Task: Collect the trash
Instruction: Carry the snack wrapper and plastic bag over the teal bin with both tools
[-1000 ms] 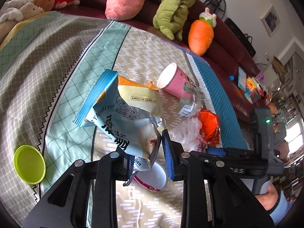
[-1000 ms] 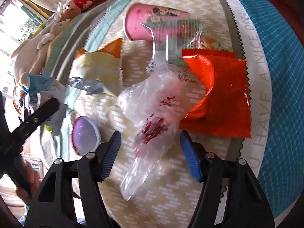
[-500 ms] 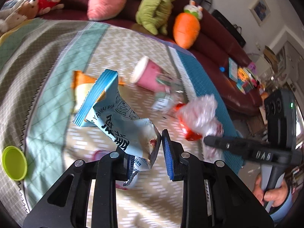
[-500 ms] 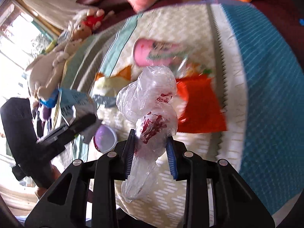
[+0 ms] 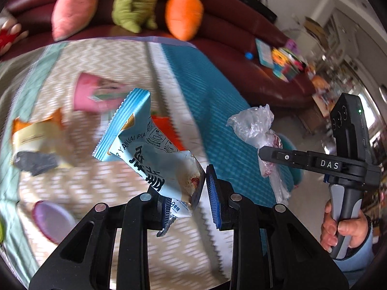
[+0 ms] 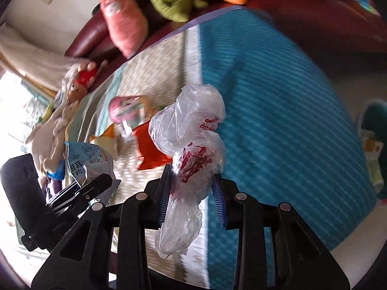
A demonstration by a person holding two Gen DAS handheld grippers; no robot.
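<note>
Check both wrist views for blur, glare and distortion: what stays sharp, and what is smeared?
Left wrist view: the blue wrapper and left gripper are sharp; the pink cup and cloth are motion-smeared. Right wrist view: the plastic bag in the right gripper is crisp, the plush toys blurred, and the window blown out. Both views show fisheye bending and dark corners.

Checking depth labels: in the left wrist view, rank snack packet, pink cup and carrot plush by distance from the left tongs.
1. Snack packet: clamped in the left tongs.
2. Pink cup: lying on the cloth, up and left.
3. Carrot plush: on the sofa at the top.
</note>
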